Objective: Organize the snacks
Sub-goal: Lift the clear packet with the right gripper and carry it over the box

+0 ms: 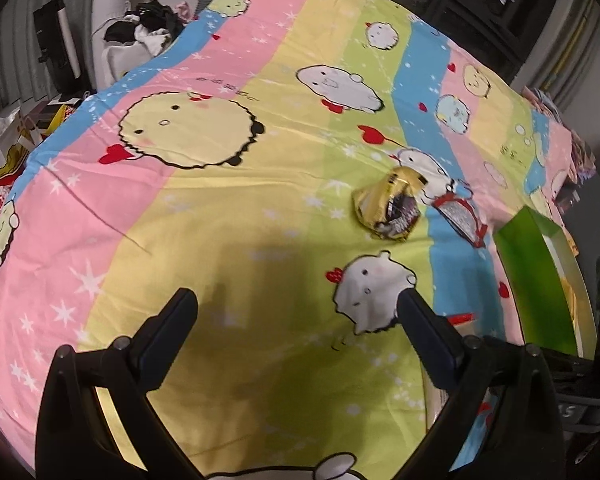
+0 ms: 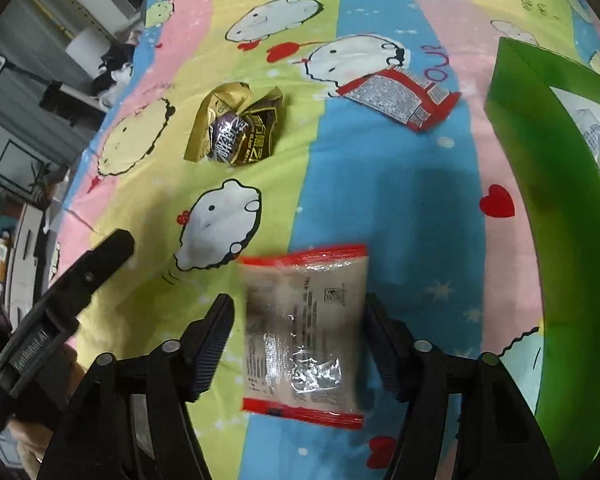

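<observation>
A red-edged clear snack packet (image 2: 304, 332) lies between the fingers of my right gripper (image 2: 298, 316); the jaws stand open on either side of it and do not touch it. A crumpled gold snack bag (image 2: 232, 128) and a red and silver packet (image 2: 400, 96) lie farther out on the striped cartoon sheet. A green box (image 2: 556, 240) stands at the right. My left gripper (image 1: 296, 300) is open and empty over the sheet; the gold bag (image 1: 388, 208), the red packet (image 1: 460, 216) and the green box (image 1: 536, 280) lie ahead to its right.
The bed's left edge drops off to clutter, bags and boxes (image 1: 4, 152) on the floor. Dark clothes (image 1: 152, 28) are piled past the far corner. The left gripper's finger (image 2: 80, 276) shows at the left of the right wrist view.
</observation>
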A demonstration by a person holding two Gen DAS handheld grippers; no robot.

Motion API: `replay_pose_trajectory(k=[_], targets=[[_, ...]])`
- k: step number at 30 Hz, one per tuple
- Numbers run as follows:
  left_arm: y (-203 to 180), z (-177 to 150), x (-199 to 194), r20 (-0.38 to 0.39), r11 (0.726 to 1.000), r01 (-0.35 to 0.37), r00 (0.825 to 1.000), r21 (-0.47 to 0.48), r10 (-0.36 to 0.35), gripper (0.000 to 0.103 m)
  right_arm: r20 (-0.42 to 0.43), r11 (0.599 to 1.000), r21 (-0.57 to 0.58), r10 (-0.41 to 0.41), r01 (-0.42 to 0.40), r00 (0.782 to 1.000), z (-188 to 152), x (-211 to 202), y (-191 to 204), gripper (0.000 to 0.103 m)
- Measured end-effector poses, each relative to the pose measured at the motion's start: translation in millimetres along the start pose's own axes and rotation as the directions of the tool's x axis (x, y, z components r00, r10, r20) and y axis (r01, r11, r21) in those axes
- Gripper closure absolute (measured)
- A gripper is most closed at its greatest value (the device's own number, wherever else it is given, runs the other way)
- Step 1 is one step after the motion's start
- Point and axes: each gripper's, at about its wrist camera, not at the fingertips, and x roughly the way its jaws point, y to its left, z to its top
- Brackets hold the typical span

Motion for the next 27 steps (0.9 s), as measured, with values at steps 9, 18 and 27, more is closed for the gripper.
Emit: replay_pose_trajectory(k=[9, 18, 27], targets=[[-27.0, -14.3, 5.6, -0.101, 0.987, 0.161, 0.982, 0.016, -0.159, 0.028, 0.186, 0.997, 0.051, 0.051, -0.061, 0.981, -7.2, -46.8, -16.6, 0.027], [-61.2, -39.5, 14.3, -0.246, 0.946, 0.325, 0.918, 0.011, -0.313, 0.055, 0.123, 0.983, 0.097, 0.144, -0.156, 0.982, -15.7, -30.6, -25.4, 0.045], [-76.9, -52.3, 20.3, -0.261, 0.937, 0.346, 0.910, 0.052, -0.322, 0.068, 0.021, 0.982, 0.119, 0.143, -0.145, 0.989, -20.6, -0.1, -29.8, 0.048]])
